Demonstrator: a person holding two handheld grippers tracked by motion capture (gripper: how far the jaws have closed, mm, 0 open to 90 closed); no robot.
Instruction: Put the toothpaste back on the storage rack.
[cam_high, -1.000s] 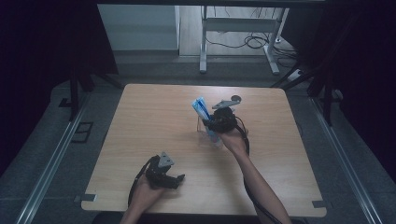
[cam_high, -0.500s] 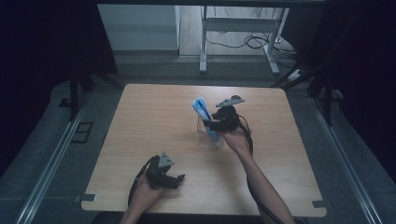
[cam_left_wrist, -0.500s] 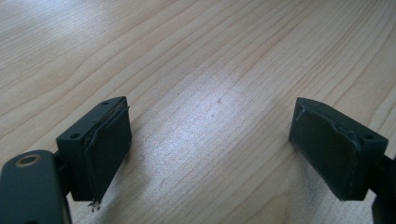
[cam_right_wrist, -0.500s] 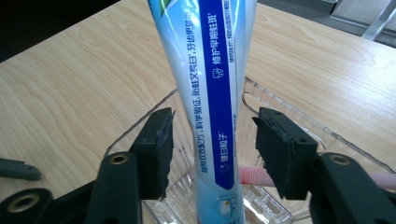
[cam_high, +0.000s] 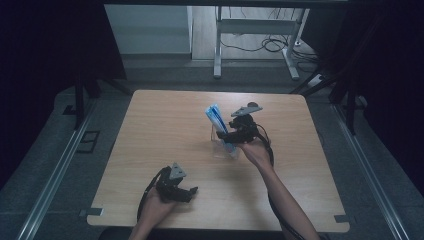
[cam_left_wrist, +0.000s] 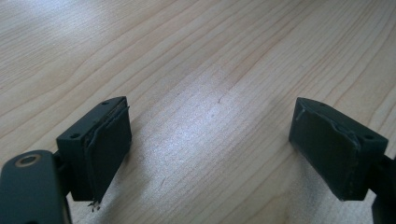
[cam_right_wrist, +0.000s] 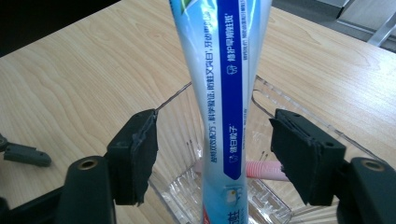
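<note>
Right tongs (cam_right_wrist: 212, 154) have just been opening off the toothpaste tube (cam_right_wrist: 224, 93); left tongs (cam_left_wrist: 210, 154) gape wide.

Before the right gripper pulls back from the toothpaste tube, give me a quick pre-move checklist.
1. Right gripper jaws clear of the toothpaste tube: ok, they have just been opening and a gap shows on both sides, tube between them.
2. Tube seated in the clear holder: ok, its lower end is inside.
3. Tube stands on its own: cannot tell; it leans in the high view.
4. Pink item in the holder's bottom clear of the jaws: ok.
5. Left gripper empty and open: ok, bare table between its jaws.
6. Left gripper away from the holder: ok, near the table's front edge.
</note>
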